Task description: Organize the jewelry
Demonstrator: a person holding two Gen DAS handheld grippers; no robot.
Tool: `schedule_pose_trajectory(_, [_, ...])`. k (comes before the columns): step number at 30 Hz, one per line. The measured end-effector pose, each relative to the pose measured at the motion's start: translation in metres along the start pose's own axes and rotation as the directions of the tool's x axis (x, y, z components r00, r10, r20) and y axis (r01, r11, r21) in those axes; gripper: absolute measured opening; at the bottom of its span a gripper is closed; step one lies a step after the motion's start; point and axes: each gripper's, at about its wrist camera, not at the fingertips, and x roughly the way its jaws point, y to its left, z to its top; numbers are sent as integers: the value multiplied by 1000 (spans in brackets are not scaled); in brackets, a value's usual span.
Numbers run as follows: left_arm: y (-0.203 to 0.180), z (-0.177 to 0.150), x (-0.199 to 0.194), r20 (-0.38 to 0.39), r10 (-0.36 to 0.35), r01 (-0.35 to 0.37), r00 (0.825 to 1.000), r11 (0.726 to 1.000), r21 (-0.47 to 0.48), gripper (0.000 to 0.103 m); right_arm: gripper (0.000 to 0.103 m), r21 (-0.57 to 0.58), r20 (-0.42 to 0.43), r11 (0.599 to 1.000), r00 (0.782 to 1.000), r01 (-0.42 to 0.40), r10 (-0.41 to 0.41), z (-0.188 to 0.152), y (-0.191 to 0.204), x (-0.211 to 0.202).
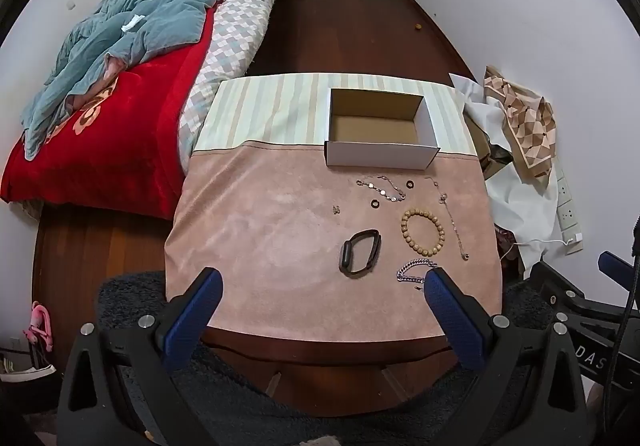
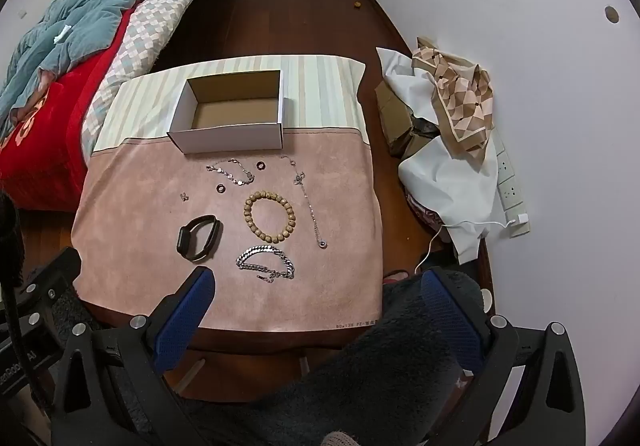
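Note:
An open, empty white cardboard box (image 1: 380, 155) (image 2: 228, 137) stands at the far side of a pink cloth-covered table (image 1: 280, 230) (image 2: 132, 205). In front of it lie a black smart band (image 1: 359, 253) (image 2: 199, 237), a wooden bead bracelet (image 1: 422, 232) (image 2: 269, 217), a silver chain bracelet (image 1: 414, 272) (image 2: 266, 263), a thin disc chain (image 1: 382, 187) (image 2: 232, 170), a pendant necklace (image 1: 452, 219) (image 2: 310, 201), two dark rings (image 1: 409, 185) (image 2: 261, 165) and small earrings (image 1: 336, 209) (image 2: 184, 196). My left gripper (image 1: 322, 280) and right gripper (image 2: 316, 278) are open and empty, above the table's near edge.
A bed with red and teal covers (image 1: 120, 65) (image 2: 60, 25) lies to the left. A pile of cloth and bags (image 1: 516, 125) (image 2: 448, 117) and a power strip (image 2: 512, 185) lie against the right wall. A dark fuzzy sleeve (image 2: 380, 366) covers the lower right view.

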Motion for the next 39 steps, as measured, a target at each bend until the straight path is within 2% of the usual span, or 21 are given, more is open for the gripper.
schedule_pose_trajectory(39, [4, 2, -4, 8, 7, -7, 1000, 1000, -1, 103, 103, 1, 10, 1000, 1000, 4, -4, -1, -7, -5])
